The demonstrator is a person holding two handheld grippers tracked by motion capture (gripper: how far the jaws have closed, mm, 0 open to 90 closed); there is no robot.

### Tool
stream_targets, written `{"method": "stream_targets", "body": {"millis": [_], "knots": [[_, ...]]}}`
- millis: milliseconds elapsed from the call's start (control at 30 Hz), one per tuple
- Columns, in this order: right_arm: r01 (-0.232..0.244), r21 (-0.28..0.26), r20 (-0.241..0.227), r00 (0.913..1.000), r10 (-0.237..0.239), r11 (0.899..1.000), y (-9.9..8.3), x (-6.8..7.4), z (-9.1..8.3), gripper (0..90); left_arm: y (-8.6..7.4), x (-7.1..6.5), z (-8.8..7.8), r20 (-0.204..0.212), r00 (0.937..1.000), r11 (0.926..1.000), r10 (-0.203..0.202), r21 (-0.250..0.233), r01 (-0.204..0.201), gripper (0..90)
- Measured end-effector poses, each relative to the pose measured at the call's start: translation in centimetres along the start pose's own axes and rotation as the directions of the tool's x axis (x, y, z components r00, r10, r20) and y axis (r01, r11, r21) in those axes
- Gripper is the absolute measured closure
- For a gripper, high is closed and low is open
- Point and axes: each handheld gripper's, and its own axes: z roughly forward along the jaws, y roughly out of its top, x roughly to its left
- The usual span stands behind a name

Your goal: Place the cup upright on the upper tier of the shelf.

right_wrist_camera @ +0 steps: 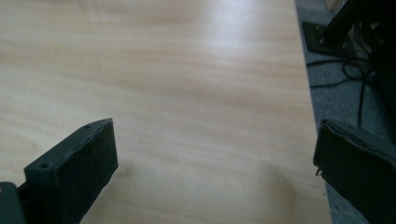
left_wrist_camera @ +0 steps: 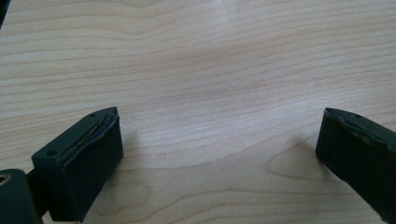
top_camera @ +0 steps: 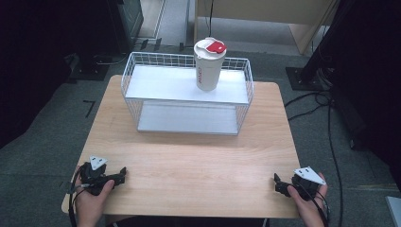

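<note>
A white tumbler with a red lid [top_camera: 208, 66] stands upright on the top shelf of a white wire rack [top_camera: 161, 84] at the back middle of the wooden table [top_camera: 198, 156]. At the front left corner a hand holds my left gripper [top_camera: 122, 174]. The left gripper view has its jaws [left_wrist_camera: 219, 116] wide apart and open over bare wood. My right gripper [top_camera: 277, 182] rests in a hand at the front right corner. It stands open [right_wrist_camera: 215, 123] near the table's right edge, with nothing between its jaws.
The rack has a lower shelf [top_camera: 189, 120] with nothing on it. Black cables [top_camera: 331, 123] and a dark stand base [top_camera: 302, 75] lie on the grey floor to the right. They appear again as cables [right_wrist_camera: 355, 70] past the table's edge. A pale wooden cabinet [top_camera: 265, 12] stands behind.
</note>
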Motion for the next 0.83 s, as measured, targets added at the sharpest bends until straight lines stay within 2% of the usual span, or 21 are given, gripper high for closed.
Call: {"method": "stream_targets", "body": {"millis": [33, 100, 233, 367, 833], "knots": [[0.011, 0.024, -0.007, 0.9999, -0.011, 1.000, -0.03, 0.07, 0.07, 0.0, 0.00, 0.00, 0.00, 0.000, 1.0000, 1.0000, 0.000, 0.000, 0.000, 0.9], [0.010, 0.031, -0.038, 0.9992, -0.009, 0.999, -0.09, -0.02, 0.04, 0.0, 0.00, 0.00, 0.00, 0.000, 1.0000, 1.0000, -0.001, 0.000, 0.001, 0.9], [-0.045, 0.065, -0.088, 0.9948, 0.051, 0.997, -0.15, -0.24, 0.10, 0.0, 0.00, 0.01, 0.00, 0.000, 1.0000, 1.0000, 0.000, 0.000, 0.000, 0.9], [-0.010, 0.066, -0.141, 0.9899, 0.019, 0.998, 0.00, 0.26, 0.25, 0.0, 0.00, 0.01, 0.00, 0.000, 1.0000, 1.0000, 0.000, 0.000, 0.000, 0.9], [-0.019, 0.068, -0.130, 0.9911, 0.028, 0.997, 0.28, 0.13, 0.58, 0.0, 0.17, -0.01, 0.15, 0.003, 1.0000, 1.0000, 0.003, 0.000, -0.003, 0.9]]}}
